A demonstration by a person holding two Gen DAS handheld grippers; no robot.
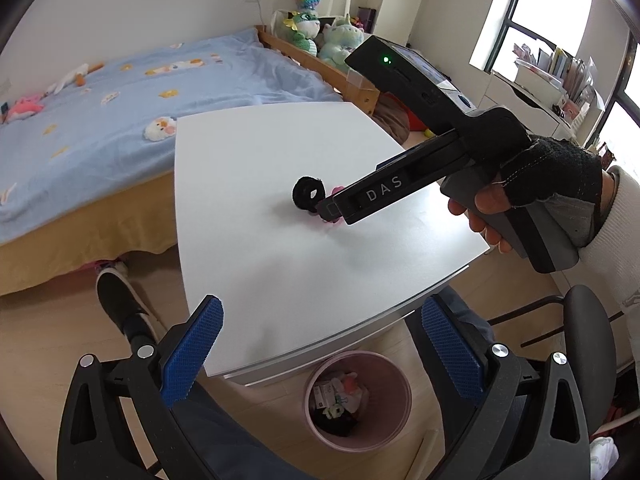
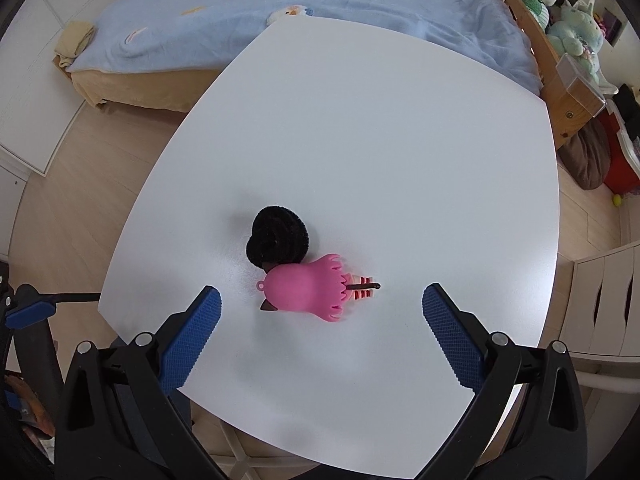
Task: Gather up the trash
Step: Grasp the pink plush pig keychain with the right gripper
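A pink rubbery figure (image 2: 310, 288) lies on the white table (image 2: 380, 140), touching a black fuzzy ring (image 2: 278, 238) just behind it. My right gripper (image 2: 320, 320) hovers open above them, the pink figure lying between its blue pads and slightly ahead. From the left wrist view the black ring (image 1: 306, 192) shows on the table (image 1: 280, 160) with the pink figure (image 1: 334, 194) mostly hidden behind the right gripper's body. My left gripper (image 1: 322, 344) is open and empty over the table's near edge, above a pink bin (image 1: 358, 400) on the floor that holds several scraps.
A bed with a blue blanket (image 1: 120, 92) borders the table's far side. Plush toys (image 1: 320, 36) sit by the wooden bed frame. A black chair (image 1: 576, 320) stands at the right, a shoe (image 1: 118, 300) on the floor at left. A gloved hand (image 1: 540, 184) holds the right gripper.
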